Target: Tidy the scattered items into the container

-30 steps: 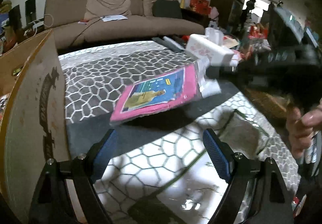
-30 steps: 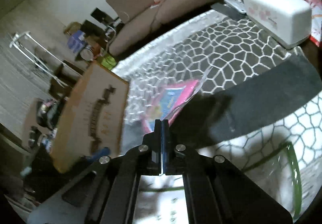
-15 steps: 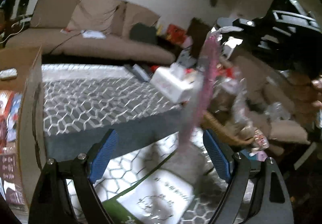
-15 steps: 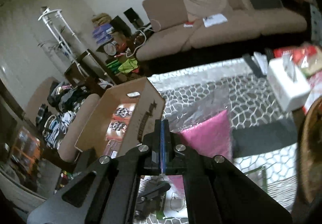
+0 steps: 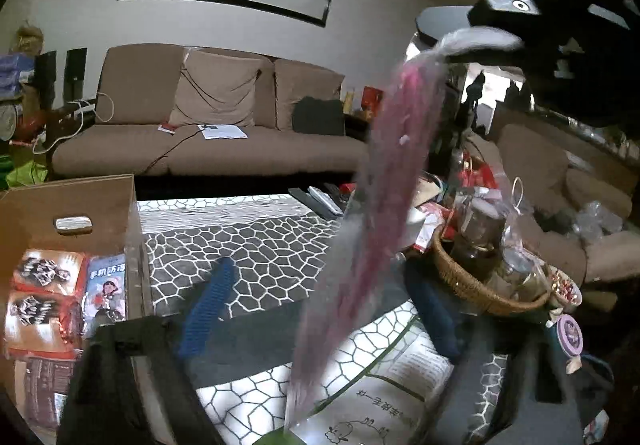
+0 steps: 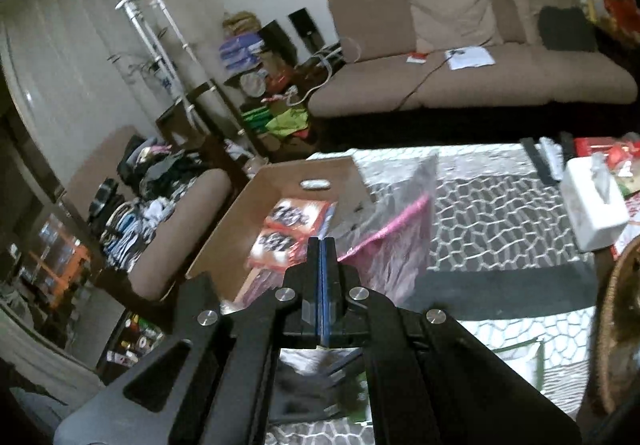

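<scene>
My right gripper (image 6: 323, 245) is shut on the clear edge of a pink packet (image 6: 394, 241), which hangs high over the table. In the left wrist view the packet (image 5: 372, 213) dangles edge-on from the right gripper (image 5: 492, 41) at the upper right. The cardboard box (image 5: 132, 205) stands at the left with several packets (image 5: 44, 285) inside; it also shows in the right wrist view (image 6: 280, 173). My left gripper (image 5: 320, 309) is open and empty, low over the table beside the box.
A wicker basket (image 5: 472, 285) with jars stands at the right. A white tissue box (image 6: 592, 205) and remote controls (image 5: 320, 197) lie at the table's far side. A paper sheet (image 5: 392, 385) lies under the glass top. A brown sofa (image 5: 224, 133) stands behind.
The right gripper has lifted the pink packet off the table and carried it up and toward the box. The left gripper tilted upward and stayed open.
</scene>
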Available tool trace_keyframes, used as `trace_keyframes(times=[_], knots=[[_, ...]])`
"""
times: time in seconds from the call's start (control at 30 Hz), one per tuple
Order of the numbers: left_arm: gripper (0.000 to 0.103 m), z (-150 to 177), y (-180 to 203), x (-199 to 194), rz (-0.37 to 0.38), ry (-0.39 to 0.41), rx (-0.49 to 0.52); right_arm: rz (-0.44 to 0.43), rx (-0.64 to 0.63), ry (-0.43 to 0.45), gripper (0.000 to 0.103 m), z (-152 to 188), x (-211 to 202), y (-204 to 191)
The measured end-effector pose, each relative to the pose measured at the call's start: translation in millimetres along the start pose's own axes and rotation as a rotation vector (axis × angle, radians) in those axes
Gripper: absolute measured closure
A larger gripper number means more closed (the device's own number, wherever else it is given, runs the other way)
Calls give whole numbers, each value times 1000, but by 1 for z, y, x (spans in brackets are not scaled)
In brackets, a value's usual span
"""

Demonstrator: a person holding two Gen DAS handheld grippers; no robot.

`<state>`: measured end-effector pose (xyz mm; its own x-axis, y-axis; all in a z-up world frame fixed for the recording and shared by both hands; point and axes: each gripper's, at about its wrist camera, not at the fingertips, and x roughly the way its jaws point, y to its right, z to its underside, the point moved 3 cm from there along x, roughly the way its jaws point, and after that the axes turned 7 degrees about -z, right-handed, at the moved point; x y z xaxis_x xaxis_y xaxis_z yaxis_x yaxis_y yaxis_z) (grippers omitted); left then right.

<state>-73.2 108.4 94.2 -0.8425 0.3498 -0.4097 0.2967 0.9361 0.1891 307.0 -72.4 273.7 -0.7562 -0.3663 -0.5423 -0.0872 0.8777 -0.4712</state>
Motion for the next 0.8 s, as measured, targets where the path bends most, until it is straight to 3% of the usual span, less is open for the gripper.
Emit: trace_keyframes(times=[0.03, 0.13, 0.2, 0.23, 0.27, 0.3, 0.33, 0.47, 0.57, 0.63, 0.7, 0.73, 0.8], knots=[[98, 0, -4, 4, 14, -35, -26, 0, -2, -5, 102, 2, 4, -1], [99, -1, -13, 2, 26, -42, -62, 5, 12, -8, 102, 5, 11, 0], [99, -3, -22, -4, 84, -49, -134, -2, 44, -8, 96, 7, 12, 6], [99, -7, -28, -7, 124, -50, -183, 20, 65, 5, 88, 8, 10, 11], [99, -9, -32, -12, 138, -43, -205, 35, 81, 22, 67, 9, 7, 16], [99, -13, -35, -19, 126, -27, -211, 36, 99, 40, 54, 11, 4, 21], [99, -16, -36, -26, 77, -4, -207, 32, 125, 63, 37, 14, -1, 28], [99, -24, -26, -51, -226, 123, -88, 20, 233, 95, 36, 31, -9, 52], [99, -19, 14, -57, -511, 264, 212, -43, 228, 91, 36, 32, -6, 45], [99, -11, 37, -55, -607, 311, 353, -169, 276, 78, 35, 26, -4, 40], [99, -6, 50, -54, -662, 323, 406, -271, 320, 58, 27, 17, -4, 35], [99, -3, 56, -52, -703, 343, 443, -293, 333, 44, 20, 12, -4, 34], [99, 0, 66, -46, -780, 371, 527, -234, 333, 16, 19, 9, -3, 35]])
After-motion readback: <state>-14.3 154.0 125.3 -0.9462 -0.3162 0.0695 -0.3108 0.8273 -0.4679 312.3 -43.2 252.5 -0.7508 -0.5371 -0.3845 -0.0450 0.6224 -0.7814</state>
